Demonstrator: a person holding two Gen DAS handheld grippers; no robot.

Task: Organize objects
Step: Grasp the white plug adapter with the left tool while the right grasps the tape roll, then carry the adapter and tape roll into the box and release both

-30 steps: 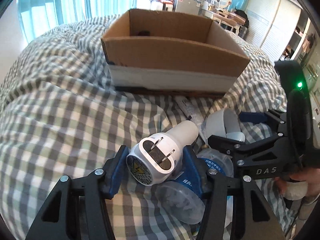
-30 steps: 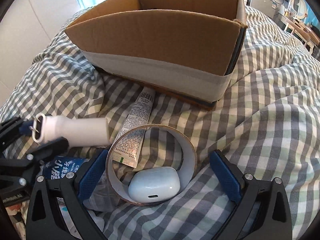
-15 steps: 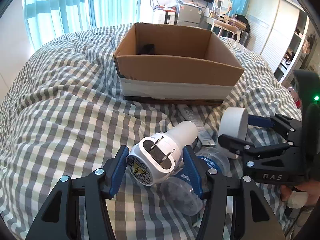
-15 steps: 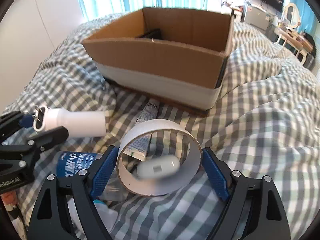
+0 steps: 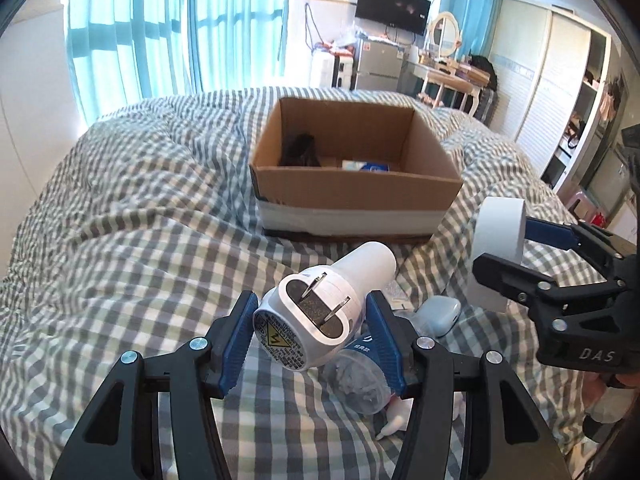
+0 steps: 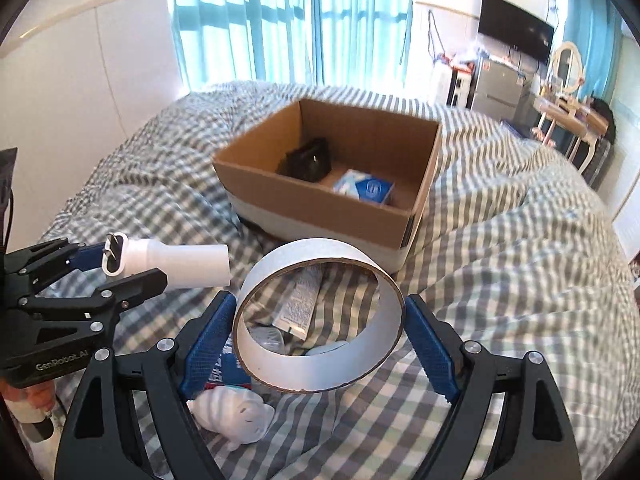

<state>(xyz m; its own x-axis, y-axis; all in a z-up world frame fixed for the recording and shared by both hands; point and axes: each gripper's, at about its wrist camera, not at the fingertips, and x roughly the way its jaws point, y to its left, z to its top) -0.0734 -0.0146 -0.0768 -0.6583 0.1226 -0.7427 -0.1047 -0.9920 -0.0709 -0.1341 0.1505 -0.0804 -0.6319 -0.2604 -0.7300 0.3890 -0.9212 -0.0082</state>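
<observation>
You've got both grippers loaded, short of the cardboard box [image 5: 354, 184] on the checked quilt [image 5: 120, 240]. Your left gripper [image 5: 310, 326] is clamped on the white plug adapter [image 5: 320, 312]; your right gripper [image 6: 320, 328] is clamped on the white tape roll [image 6: 320, 316], blue pads pressed to its outer wall on either side.

Your left camera gives the adapter end-on: two metal prongs and a warning label face the lens, and the round white barrel runs away toward the box, so its long axis points at the near wall of the box. Your right camera shows that same adapter from the side, barrel lying roughly level, prongs at the gripper end.

The right camera looks straight through the tape roll, its open hole facing the lens and its axis aimed toward the box. The left camera shows it edge-on, as a white band in black jaws.

Only the right camera gives you a clear look into the box: a dark object [image 6: 306, 160] at the back, a blue-and-white packet [image 6: 364, 186] beside it.

On the quilt short of the box lie a printed tube [image 6: 300, 302], a clear bottle [image 5: 356, 376] and a pale earbud case [image 5: 438, 314].
</observation>
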